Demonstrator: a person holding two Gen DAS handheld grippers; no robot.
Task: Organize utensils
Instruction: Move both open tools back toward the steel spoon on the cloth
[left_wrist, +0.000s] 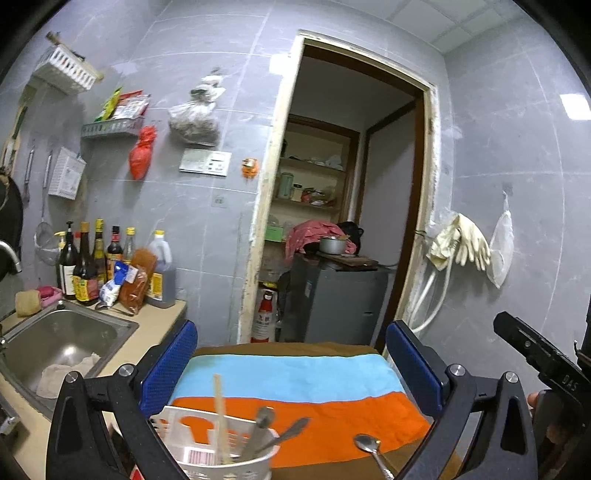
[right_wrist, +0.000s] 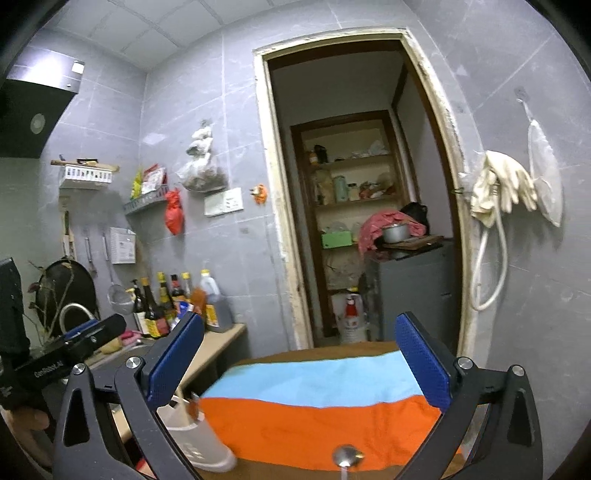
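1. Holding both grippers wide and empty, you hover above the striped cloth (left_wrist: 295, 373).
2. The loose spoon (left_wrist: 371, 452) lies bottom centre, right of the white utensil holder (left_wrist: 225, 458), handle toward you.
3. Your right gripper (right_wrist: 301, 354) looks nearer than your left gripper (left_wrist: 291, 354).

1. My feed is moderately bright but cool and bluish, the grey wall tiles (left_wrist: 207, 206) evenly lit from overhead.
2. A white glare patch sits on the tiles right of the doorway (left_wrist: 354, 192) in the left wrist view; a softer sheen lies left of it.
3. Beyond the doorway the room is dimmer and warmer.
4. Fisheye bending bows the doorway's frame, and black vignette rings every corner.
5. Below the doorway, the spoon (right_wrist: 345, 456) and white holder (right_wrist: 199, 439) look smeared in my right view.
6. The striped cloth (left_wrist: 295, 380) stays vivid, shadows faint.
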